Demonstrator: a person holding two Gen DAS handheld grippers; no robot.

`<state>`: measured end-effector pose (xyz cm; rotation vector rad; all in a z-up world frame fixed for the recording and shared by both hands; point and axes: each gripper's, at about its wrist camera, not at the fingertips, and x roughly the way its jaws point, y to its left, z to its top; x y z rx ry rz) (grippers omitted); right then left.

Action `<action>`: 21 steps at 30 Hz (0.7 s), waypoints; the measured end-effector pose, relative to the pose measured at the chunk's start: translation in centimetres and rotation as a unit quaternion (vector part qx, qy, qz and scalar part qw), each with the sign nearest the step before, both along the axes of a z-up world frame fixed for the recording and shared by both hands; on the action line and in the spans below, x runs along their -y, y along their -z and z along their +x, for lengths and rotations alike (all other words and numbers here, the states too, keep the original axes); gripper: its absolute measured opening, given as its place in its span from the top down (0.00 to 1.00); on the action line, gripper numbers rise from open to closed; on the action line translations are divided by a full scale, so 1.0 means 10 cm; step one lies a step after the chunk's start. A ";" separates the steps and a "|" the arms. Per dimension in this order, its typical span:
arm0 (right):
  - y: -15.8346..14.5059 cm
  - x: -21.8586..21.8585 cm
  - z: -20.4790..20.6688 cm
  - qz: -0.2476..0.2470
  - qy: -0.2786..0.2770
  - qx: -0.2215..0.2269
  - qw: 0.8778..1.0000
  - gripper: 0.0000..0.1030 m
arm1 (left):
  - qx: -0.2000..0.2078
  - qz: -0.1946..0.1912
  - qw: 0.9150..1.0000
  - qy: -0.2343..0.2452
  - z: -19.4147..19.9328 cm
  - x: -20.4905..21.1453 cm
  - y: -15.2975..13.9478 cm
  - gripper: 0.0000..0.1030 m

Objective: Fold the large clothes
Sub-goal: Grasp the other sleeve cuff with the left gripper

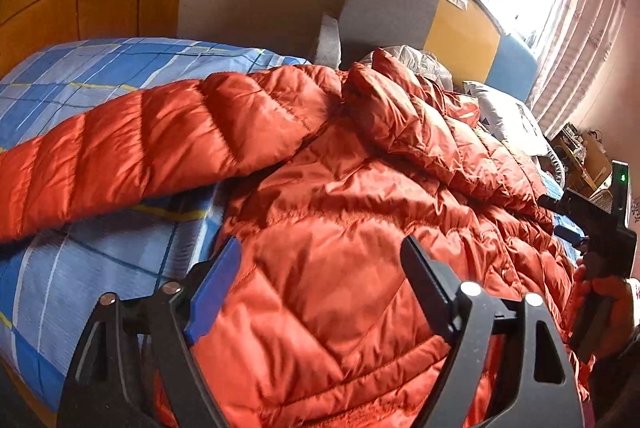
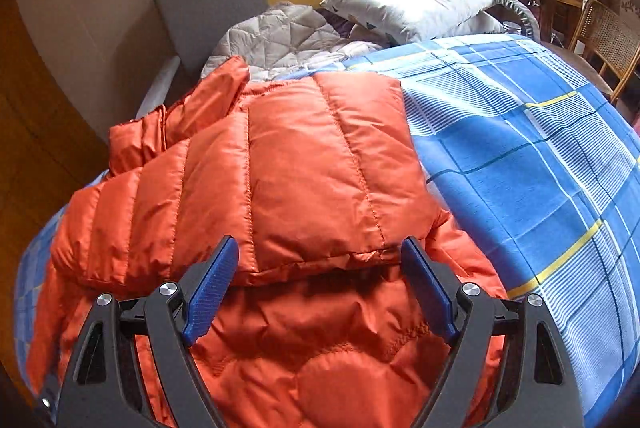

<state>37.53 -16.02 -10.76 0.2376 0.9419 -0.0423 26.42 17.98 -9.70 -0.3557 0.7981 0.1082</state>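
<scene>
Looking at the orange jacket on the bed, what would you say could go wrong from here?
The puffy, slick orange jacket may slip from the open right gripper or spring open after folding. The outstretched sleeve lies near the edge of the bed and might slide off if the open left gripper tugs the body.

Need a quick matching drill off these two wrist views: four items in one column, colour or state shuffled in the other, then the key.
Column 1
1. puffer jacket
2. bed sheet
3. pillow
4. right gripper

Column 2
A. white, with a printed drawing
B. jaws apart, above the jacket
C. orange, quilted, one part folded over the body
D. blue plaid with yellow lines

Pairs: 1-C, 2-D, 3-A, 4-B
</scene>
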 end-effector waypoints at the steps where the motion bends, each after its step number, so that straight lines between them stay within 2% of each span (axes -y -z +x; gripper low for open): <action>1: 0.01 0.00 0.00 -0.004 -0.001 -0.002 1.000 0.20 | 0.000 -0.003 1.000 0.002 0.05 -0.01 -0.01 0.27; 8: 0.06 -0.01 0.06 -0.011 -0.006 -0.007 1.000 0.20 | 0.010 -0.017 1.000 0.016 0.49 -0.04 -0.11 0.41; 15: 0.04 -0.02 0.10 -0.022 -0.015 -0.003 1.000 0.20 | 0.016 -0.036 0.999 0.022 1.03 -0.08 -0.17 0.44; 19: 0.05 -0.04 0.13 -0.031 -0.024 -0.004 0.999 0.20 | 0.011 -0.048 0.998 0.026 1.31 -0.08 -0.16 0.55; 21: 0.04 -0.04 0.13 -0.033 -0.027 -0.003 0.999 0.20 | 0.007 -0.053 0.998 0.034 1.41 -0.04 -0.13 0.64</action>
